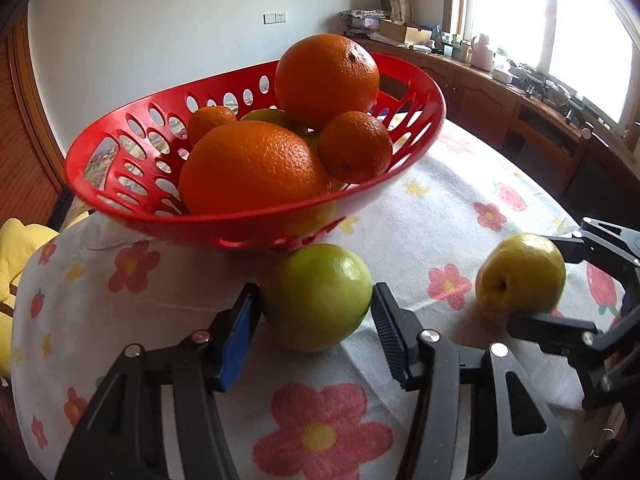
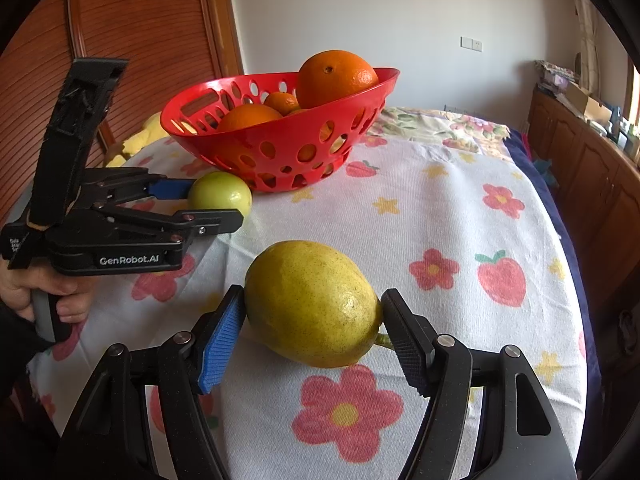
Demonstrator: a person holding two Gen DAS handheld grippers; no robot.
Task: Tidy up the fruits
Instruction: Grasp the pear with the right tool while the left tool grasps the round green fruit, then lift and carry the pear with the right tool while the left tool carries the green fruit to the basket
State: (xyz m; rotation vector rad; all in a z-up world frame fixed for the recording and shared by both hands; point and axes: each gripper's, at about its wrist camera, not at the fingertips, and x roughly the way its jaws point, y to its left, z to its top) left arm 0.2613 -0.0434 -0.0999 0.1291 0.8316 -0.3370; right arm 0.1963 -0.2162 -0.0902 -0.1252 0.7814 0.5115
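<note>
Left tool [image 1: 316,322] straddles green fruit [image 1: 316,296] beside red basket [image 1: 120,184] (oranges [image 1: 252,168] inside).

Oranges [image 1: 256,168] in the basket [image 1: 120,200]; two fruits [image 1: 316,296] before it.

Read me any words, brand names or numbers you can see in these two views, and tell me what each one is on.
"GenRobot.AI": white lettering on the side of the left gripper body, right wrist view.
Small white print on the rear end of that gripper body: too small to read.
Boxes and packages on the wooden counter by the window: too blurred to read.
</note>
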